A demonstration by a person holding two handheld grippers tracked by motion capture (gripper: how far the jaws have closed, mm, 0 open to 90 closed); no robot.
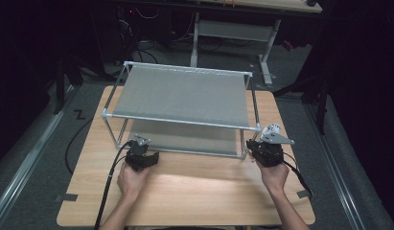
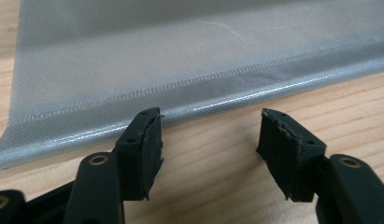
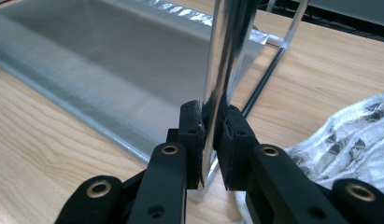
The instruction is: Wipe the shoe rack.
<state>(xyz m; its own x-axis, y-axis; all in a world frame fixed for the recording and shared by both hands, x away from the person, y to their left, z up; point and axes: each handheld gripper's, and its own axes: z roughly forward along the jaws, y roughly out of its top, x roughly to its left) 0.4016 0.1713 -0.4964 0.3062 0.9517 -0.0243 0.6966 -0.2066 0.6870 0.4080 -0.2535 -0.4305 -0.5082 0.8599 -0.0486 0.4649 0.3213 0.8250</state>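
Note:
A metal-tube rack with two grey mesh shelves stands on the wooden table. My right gripper is at the rack's front right corner. In the right gripper view its jaws are shut on the shiny upright post, low down near the table. My left gripper is at the front left, by the lower shelf. Its jaws stand open, with bare wood between them, just short of the shelf's hemmed front edge.
A white patterned cloth lies beside the right gripper, and a white bit sits near it in the high view. Black cables trail off the table's front. Another desk frame stands behind on the dark floor.

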